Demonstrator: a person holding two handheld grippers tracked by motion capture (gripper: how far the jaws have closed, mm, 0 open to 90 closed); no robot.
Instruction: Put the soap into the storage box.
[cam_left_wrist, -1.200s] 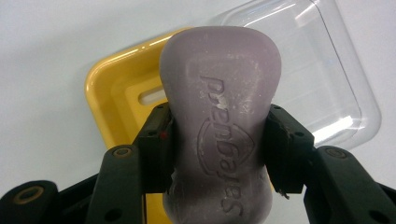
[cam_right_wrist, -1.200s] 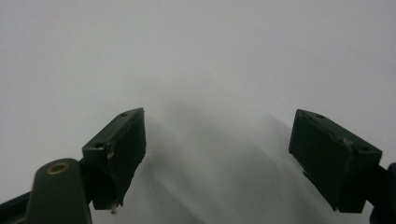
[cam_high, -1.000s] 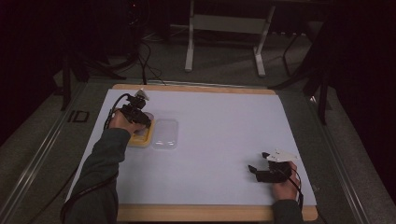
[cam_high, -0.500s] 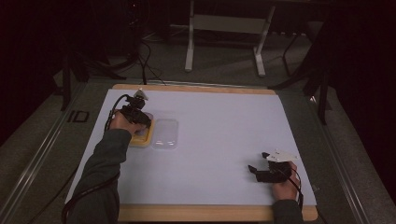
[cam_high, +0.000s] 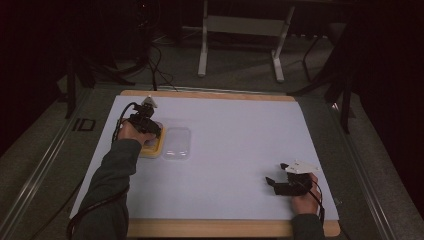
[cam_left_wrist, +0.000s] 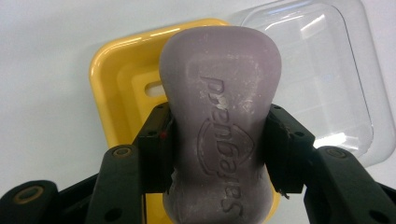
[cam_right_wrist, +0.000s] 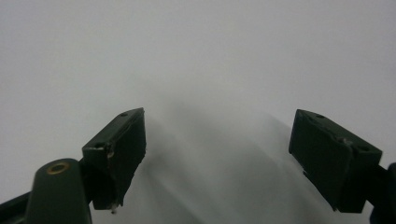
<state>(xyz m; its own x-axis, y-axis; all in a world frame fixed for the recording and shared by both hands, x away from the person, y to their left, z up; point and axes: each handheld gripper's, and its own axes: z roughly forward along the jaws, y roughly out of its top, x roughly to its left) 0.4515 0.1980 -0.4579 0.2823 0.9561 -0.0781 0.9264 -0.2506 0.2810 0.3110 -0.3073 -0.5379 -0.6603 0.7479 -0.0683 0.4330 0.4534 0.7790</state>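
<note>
In the left gripper view a pale purple bar of soap (cam_left_wrist: 219, 112) with embossed lettering is pinched at its narrow waist between both black jaws of my left gripper (cam_left_wrist: 217, 144). It hangs just over a yellow soap dish (cam_left_wrist: 119, 88). Beside the dish lies its clear plastic lid (cam_left_wrist: 322, 74). From above, my left gripper (cam_high: 145, 125) sits over the yellow dish (cam_high: 155, 148) at the table's left, with the lid (cam_high: 177, 142) to its right. My right gripper (cam_high: 274, 181) rests near the front right edge; its jaws stand wide apart over bare white surface (cam_right_wrist: 217, 161).
A white sheet (cam_high: 225, 150) covers the wooden table (cam_high: 225, 227). Cables (cam_high: 160, 70) and metal stand legs (cam_high: 240, 45) lie on the dark floor behind the table. A cable trails from the left sleeve off the front left corner.
</note>
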